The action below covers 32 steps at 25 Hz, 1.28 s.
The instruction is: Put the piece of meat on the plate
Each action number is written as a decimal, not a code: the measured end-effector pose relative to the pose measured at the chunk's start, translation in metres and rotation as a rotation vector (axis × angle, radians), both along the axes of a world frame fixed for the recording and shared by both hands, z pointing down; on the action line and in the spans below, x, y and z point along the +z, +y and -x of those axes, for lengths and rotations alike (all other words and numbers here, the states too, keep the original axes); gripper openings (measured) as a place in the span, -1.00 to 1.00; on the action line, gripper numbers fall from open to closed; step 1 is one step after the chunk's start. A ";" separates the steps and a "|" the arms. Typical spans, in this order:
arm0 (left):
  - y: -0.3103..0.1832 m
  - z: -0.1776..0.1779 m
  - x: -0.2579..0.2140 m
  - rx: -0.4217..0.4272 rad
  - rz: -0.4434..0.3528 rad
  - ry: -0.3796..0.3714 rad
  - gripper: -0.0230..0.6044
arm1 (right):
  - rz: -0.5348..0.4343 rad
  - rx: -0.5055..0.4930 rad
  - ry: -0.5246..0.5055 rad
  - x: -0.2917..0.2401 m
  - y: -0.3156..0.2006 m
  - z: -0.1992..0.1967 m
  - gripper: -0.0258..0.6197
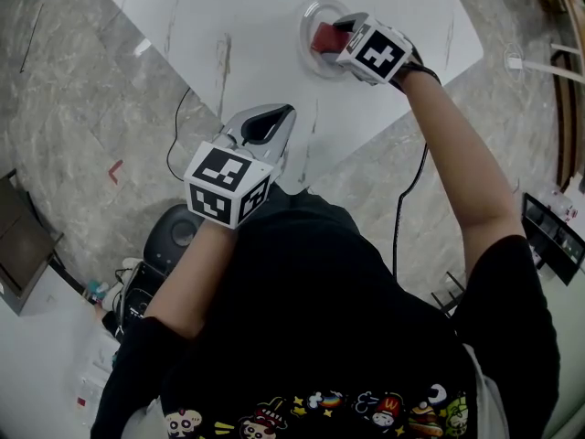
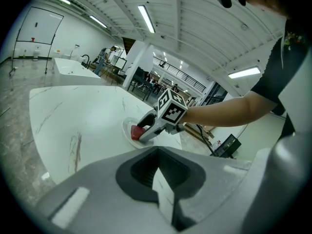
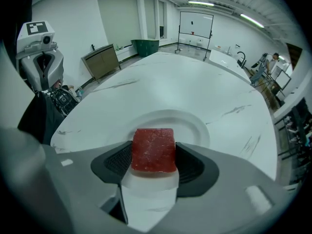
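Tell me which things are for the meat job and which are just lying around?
For the job: piece of meat, plate, right tool gripping the meat, white table.

Just lying about: left tool, shut and idle; green bin; black cable.

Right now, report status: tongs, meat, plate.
Left tongs shut, empty, held back. Right tongs shut on piece of meat, over the plate, not released. Plate otherwise bare; nothing in the way.
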<state>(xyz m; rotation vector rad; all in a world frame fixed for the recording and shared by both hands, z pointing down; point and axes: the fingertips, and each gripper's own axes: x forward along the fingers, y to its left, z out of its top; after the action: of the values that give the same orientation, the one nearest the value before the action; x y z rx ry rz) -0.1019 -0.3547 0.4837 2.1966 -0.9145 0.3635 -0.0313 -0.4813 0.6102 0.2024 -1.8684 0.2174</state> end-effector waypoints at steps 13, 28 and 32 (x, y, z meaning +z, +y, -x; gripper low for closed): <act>-0.003 0.003 -0.003 0.015 -0.030 -0.050 -0.93 | -0.112 0.330 -0.331 -0.058 0.002 -0.002 -0.52; -0.016 -0.005 -0.041 0.084 -0.148 -0.114 -0.93 | -0.317 0.755 -0.708 -0.184 0.056 -0.048 -0.84; -0.014 -0.006 -0.052 0.109 -0.185 -0.124 -0.93 | -0.360 0.836 -0.745 -0.197 0.072 -0.066 -0.84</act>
<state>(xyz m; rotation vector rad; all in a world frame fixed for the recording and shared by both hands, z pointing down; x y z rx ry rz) -0.0955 -0.3689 0.4317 2.4229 -0.9286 0.4891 0.0352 -0.4093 0.4130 1.3027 -2.4472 0.5814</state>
